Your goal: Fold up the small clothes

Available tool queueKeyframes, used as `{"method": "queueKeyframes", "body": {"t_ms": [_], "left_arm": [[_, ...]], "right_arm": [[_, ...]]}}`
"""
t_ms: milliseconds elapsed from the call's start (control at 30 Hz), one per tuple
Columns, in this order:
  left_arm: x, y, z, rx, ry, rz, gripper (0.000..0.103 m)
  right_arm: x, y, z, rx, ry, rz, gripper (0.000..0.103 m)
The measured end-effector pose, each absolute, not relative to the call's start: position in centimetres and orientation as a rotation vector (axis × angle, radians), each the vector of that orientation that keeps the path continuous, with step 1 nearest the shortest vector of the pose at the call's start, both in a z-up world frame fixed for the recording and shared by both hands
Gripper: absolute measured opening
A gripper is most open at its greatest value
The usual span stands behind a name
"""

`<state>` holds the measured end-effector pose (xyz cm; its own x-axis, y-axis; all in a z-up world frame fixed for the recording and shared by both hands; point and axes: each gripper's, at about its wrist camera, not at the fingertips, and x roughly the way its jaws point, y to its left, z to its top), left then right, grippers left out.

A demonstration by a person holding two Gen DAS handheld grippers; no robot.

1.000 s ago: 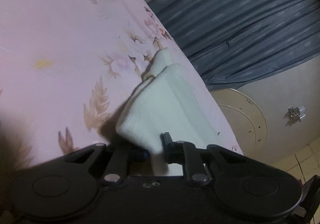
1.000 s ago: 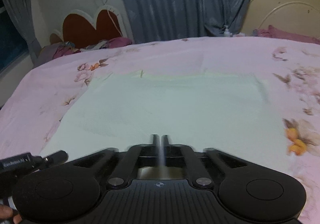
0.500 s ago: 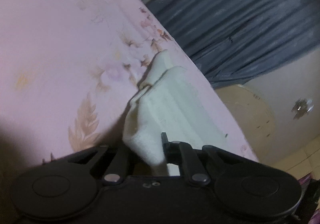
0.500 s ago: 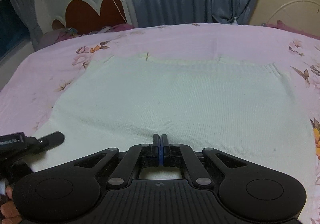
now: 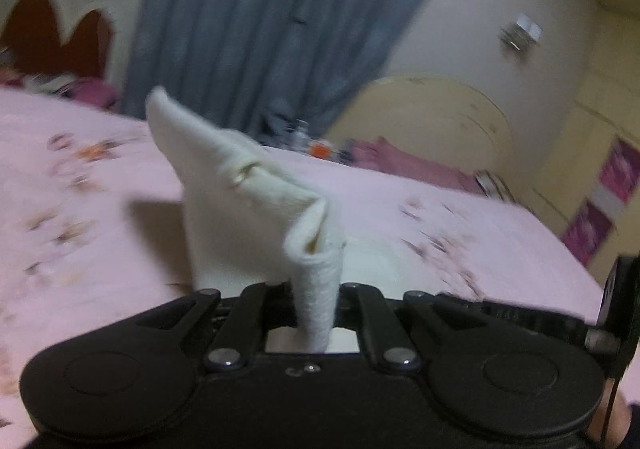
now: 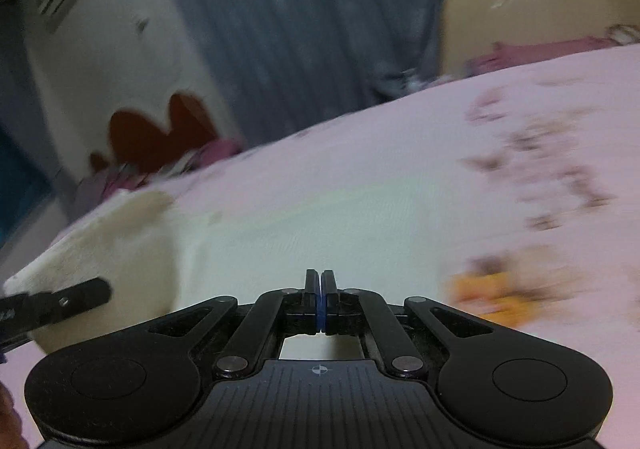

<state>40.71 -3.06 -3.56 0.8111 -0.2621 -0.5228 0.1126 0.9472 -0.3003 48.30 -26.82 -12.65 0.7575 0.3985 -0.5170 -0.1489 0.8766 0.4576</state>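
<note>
Basically mid-fold: left gripper [image 5: 318, 309] has its jaws pinched on a bunched edge of the cream knit garment [image 5: 240, 201], cloth rising up from between the fingers toward 12 o'clock, a free corner flapping at 10 o'clock above the pink floral bedsheet [image 5: 80, 217]. Right gripper [image 6: 321, 301] has its fingers pressed together, blue pads touching; the garment [image 6: 280, 241] spreads flat ahead of it from 9 to 1 o'clock, but whether a thin edge is trapped between the pads I can't tell, tips look bare. In the right view the left tool's finger [image 6: 60, 303] pokes in at 9 o'clock under a lifted flap. Both views motion-blurred, so hands are likely swinging fast. Judgement: the step is carrying the lifted side across the flat body. To do it well, keep the left pinch firm, lift high enough that the flap clears the sheet, travel straight across toward 3 o'clock, and lay edge on edge before letting go. Right tool should pin the flat part so it doesn't drag. Risk: the loose corner folding under itself.
</note>
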Motion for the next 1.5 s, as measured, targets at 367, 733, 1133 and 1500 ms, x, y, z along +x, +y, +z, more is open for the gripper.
{"method": "queueKeyframes", "body": {"t_ms": [367,733,1133,1500], "left_arm": [[41.0,-13.6,-5.6,-0.148,0.762,-0.464,0.052],[47.0,-0.8,-7.1,-0.262,0.707,-0.22,0.028],[49.7,-2.4,-10.6,-0.178,0.779,-0.389,0.022],[49.7,-4.1,-10.5,-0.18,0.799,-0.503,0.022]], "right_arm": [[46.1,-37.0,-12.8,0.534,0.635,0.238,0.071],[49.1,-31.1,-12.6,0.495,0.718,0.453,0.05],[53.1,-26.4,-15.2,0.389,0.848,0.449,0.017],[51.6,-27.6,-15.0,0.357,0.853,0.38,0.015]]}}
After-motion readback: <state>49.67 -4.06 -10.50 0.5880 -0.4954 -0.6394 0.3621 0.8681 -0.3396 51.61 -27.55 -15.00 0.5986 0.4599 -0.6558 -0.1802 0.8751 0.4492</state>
